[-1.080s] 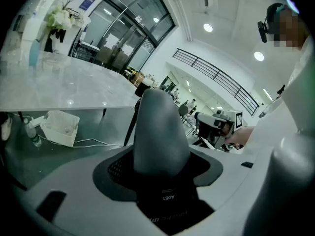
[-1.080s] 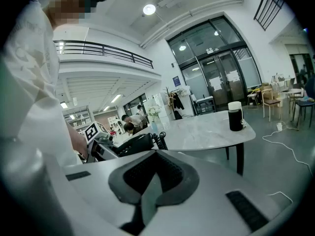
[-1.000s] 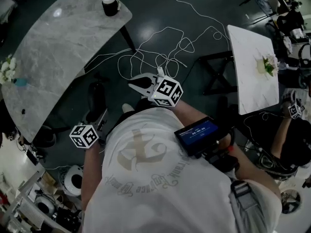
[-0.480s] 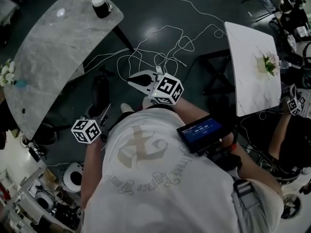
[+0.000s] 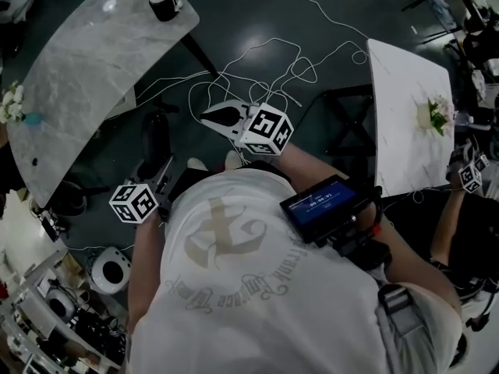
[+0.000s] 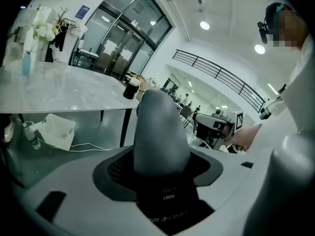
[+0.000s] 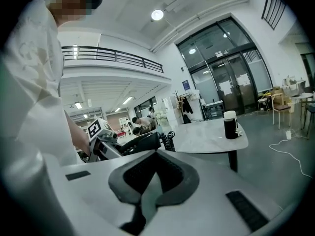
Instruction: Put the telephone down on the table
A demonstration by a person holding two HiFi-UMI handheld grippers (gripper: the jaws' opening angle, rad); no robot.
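The black telephone (image 7: 140, 144) with its coiled cord (image 7: 170, 140) is up in the air, with my left gripper (image 7: 106, 145) shut on it, beside the person's left hip. From the head view the telephone (image 5: 154, 145) shows as a dark shape ahead of the left gripper's marker cube (image 5: 134, 202). My right gripper (image 5: 209, 116) is in front of the body, its white jaws meeting at the tips with nothing in them. The grey marble table (image 5: 86, 84) lies ahead to the left, some way from both grippers.
A black cup with a white lid (image 5: 162, 0) stands at the marble table's far end. White flowers (image 5: 11, 104) sit near its left edge. White cables (image 5: 265, 68) loop over the dark floor. A white table (image 5: 405, 123) is at the right.
The head view has shifted a little, so the marble table sits slightly higher in the picture. Both grippers stay close to the body, and the left one still holds the telephone.
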